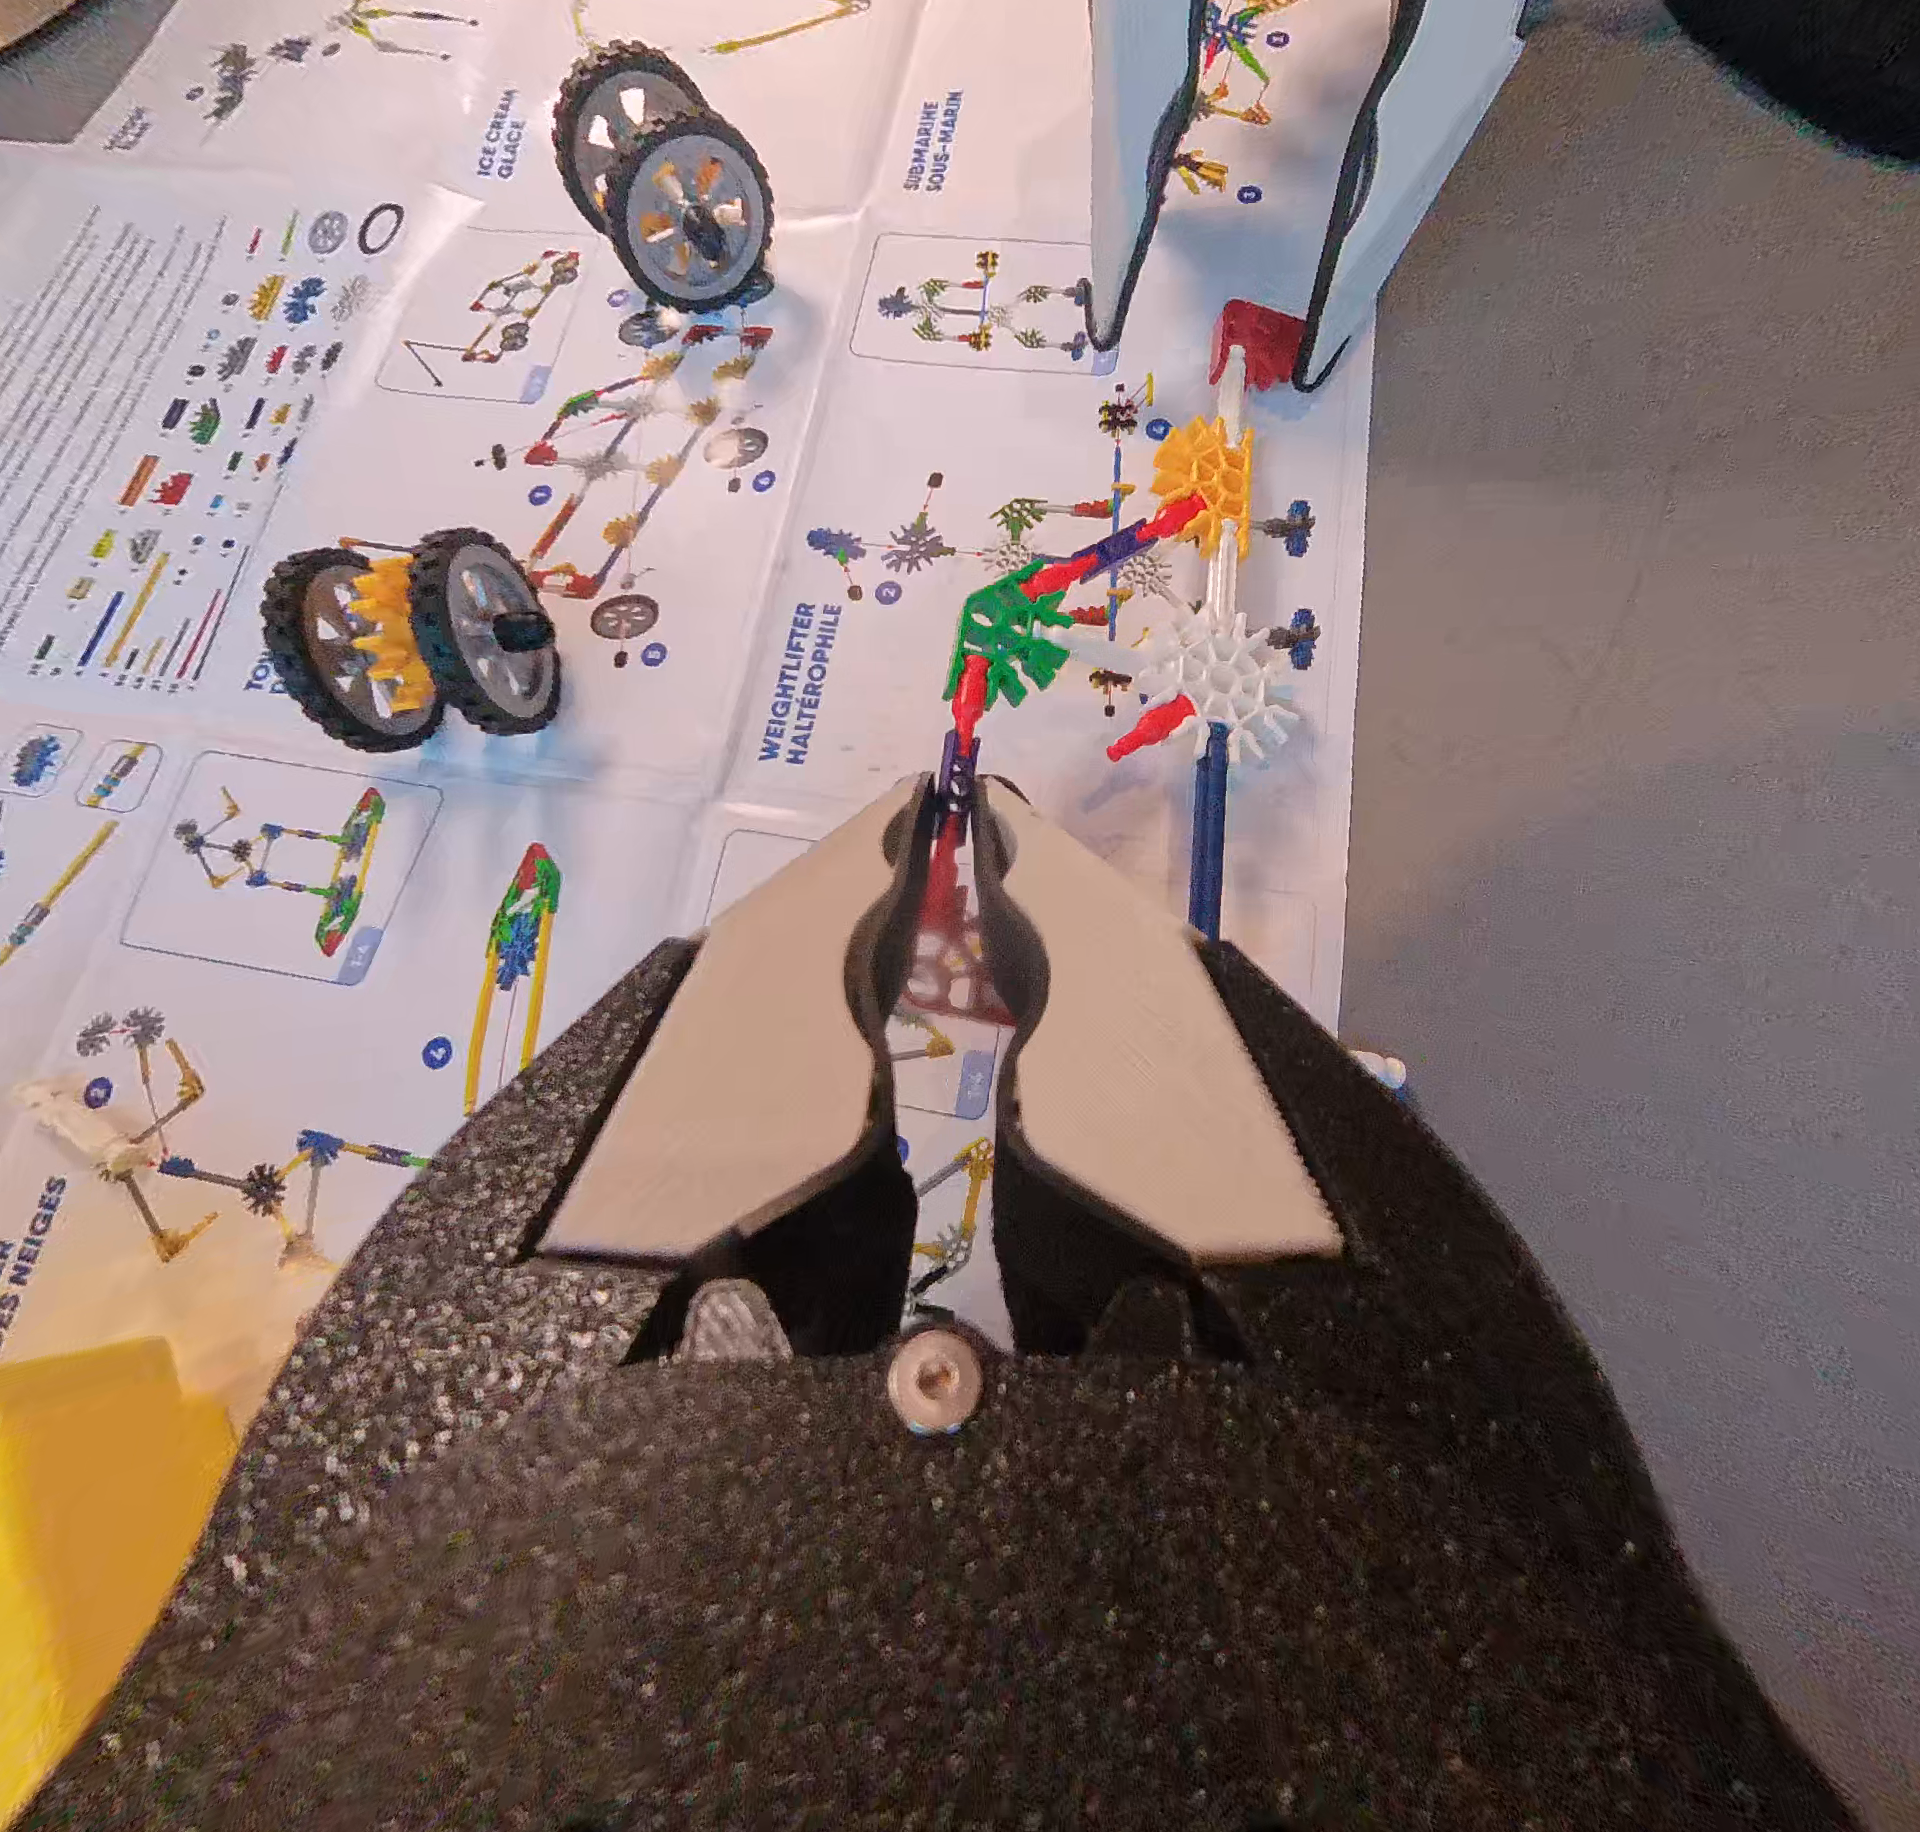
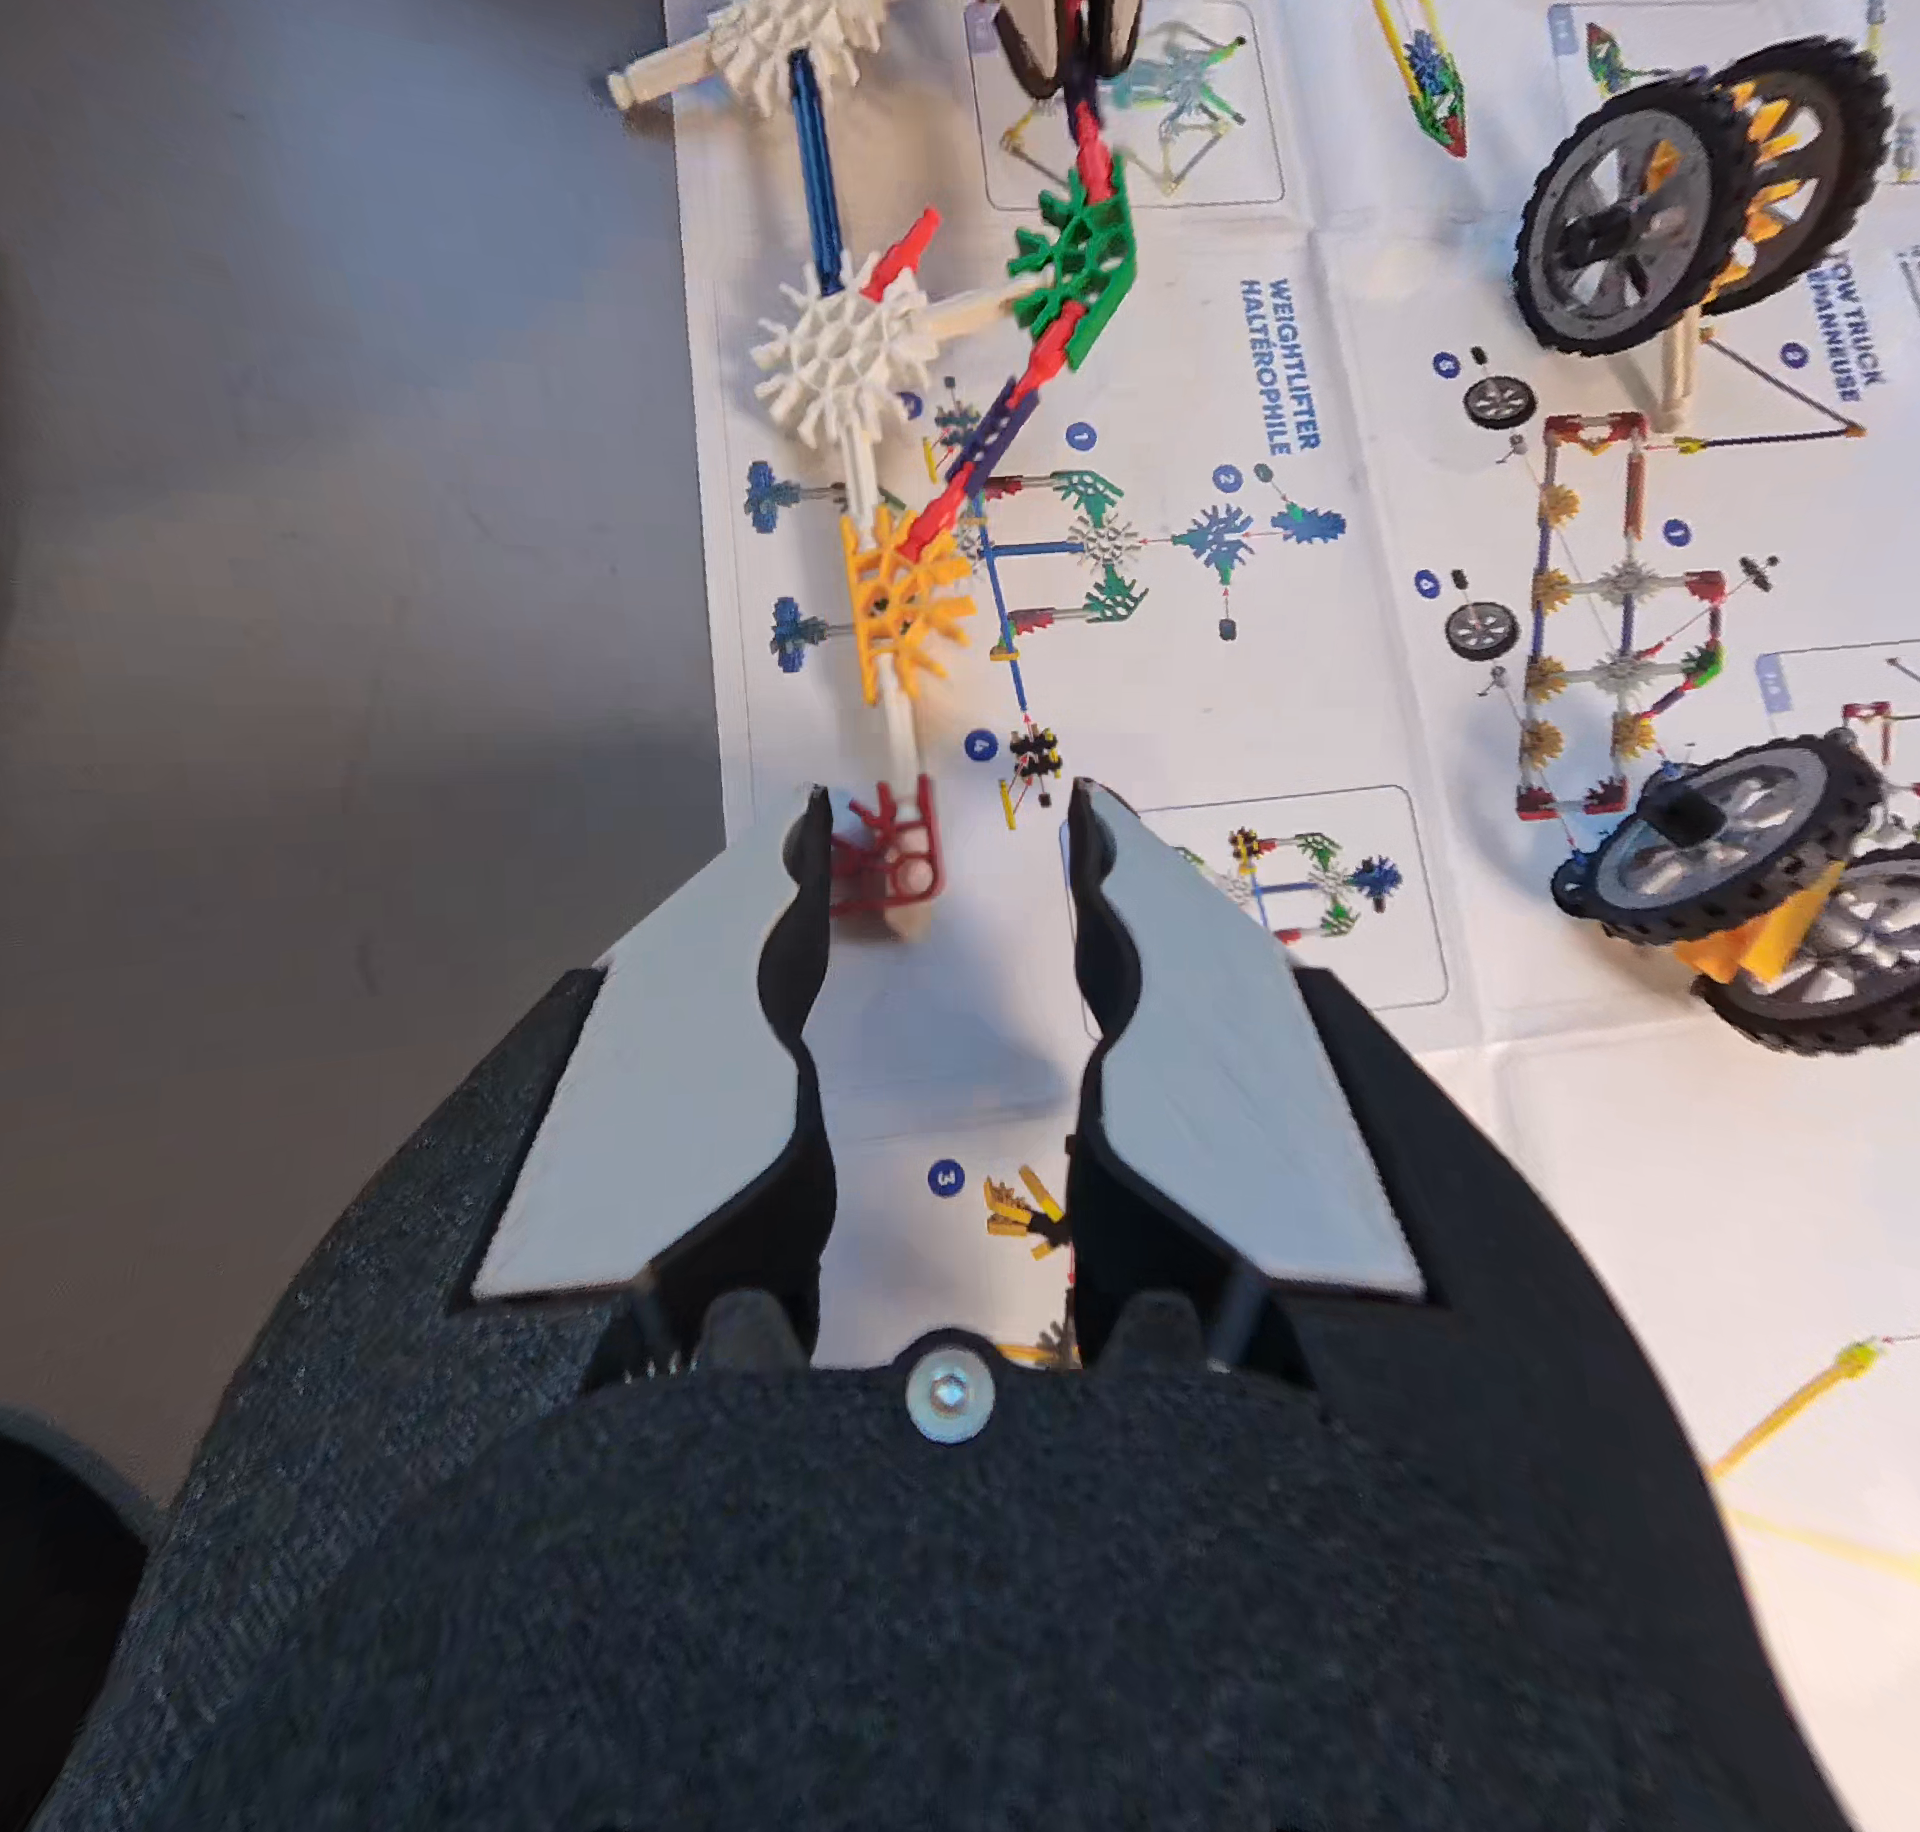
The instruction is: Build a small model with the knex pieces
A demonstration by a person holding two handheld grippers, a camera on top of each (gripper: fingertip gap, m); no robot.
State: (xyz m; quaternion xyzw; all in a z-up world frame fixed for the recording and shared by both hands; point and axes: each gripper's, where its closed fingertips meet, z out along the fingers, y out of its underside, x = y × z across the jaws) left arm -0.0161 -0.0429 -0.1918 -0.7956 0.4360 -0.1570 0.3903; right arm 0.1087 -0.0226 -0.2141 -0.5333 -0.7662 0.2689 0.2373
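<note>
A rod-and-connector toy assembly lies on a printed instruction sheet (image 1: 831, 348). It has a green connector (image 1: 1003, 639), a white snowflake connector (image 1: 1221, 681), a yellow connector (image 1: 1205, 478) and a red end connector (image 1: 1257, 343). My left gripper (image 1: 951, 790) is shut on the assembly's red rod and purple piece, below the green connector. It also shows at the top of the right wrist view (image 2: 1070, 47). My right gripper (image 2: 948, 793) is open. The red end connector (image 2: 894, 857) sits between its fingers, close against the left one. The right gripper also shows in the left wrist view (image 1: 1210, 359).
Two wheel pairs stand on the sheet (image 2: 1195, 702): one far left (image 1: 665, 182), one with yellow connectors nearer (image 1: 416, 639); both show at right in the right wrist view (image 2: 1694, 203) (image 2: 1766, 889). Grey tabletop (image 1: 1610, 847) borders the sheet. A yellow object (image 1: 83, 1470) sits low left. My right fingertips sit around 15 cm from my left ones.
</note>
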